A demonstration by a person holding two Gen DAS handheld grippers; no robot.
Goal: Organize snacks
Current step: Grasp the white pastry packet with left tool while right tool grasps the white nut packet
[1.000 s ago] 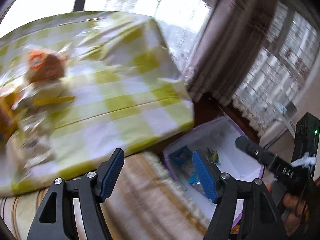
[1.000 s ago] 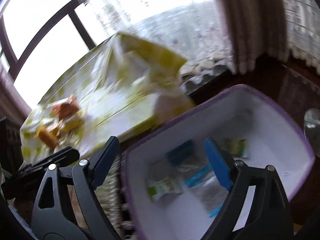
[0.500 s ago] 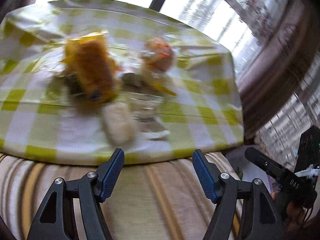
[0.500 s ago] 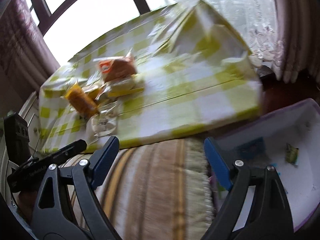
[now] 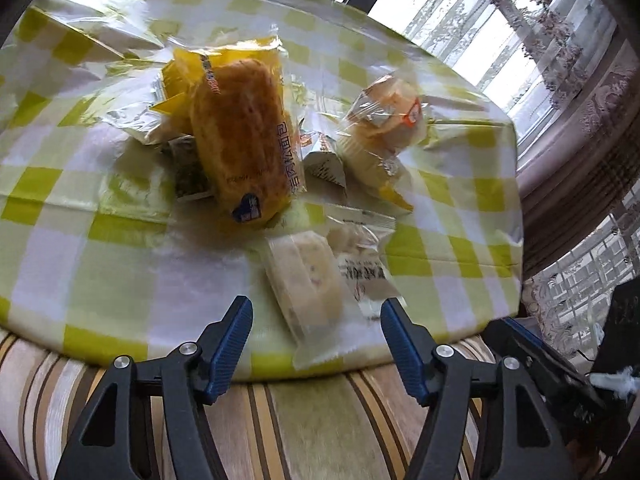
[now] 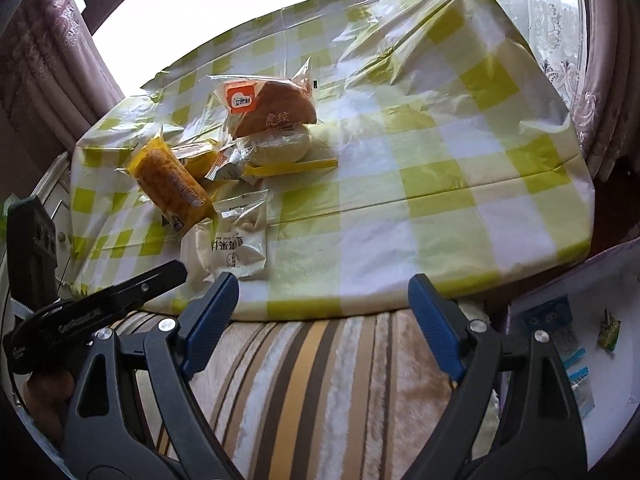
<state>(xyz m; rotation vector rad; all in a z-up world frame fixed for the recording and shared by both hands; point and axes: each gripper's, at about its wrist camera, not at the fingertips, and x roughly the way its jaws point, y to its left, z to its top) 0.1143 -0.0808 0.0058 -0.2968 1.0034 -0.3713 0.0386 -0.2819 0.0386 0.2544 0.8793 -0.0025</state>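
A heap of wrapped snacks lies on a yellow-checked tablecloth. Among them are a long orange bread pack, a pale wrapped cake, a white printed packet, and a brown bun pack with an orange label. My left gripper hovers just short of the pale cake; its jaws are closing with nothing pressed between them. My right gripper stands wide open over the table's near edge, holding nothing.
A striped cloth hangs below the table's front edge. At the lower right stands a white bin with a purple rim, holding several small packets. Curtains and bright windows ring the table. The other gripper shows at each view's edge.
Both views have swung from the white bin toward the table and the snack heap. The left gripper has come close to the pale cake and its jaws have narrowed a little.
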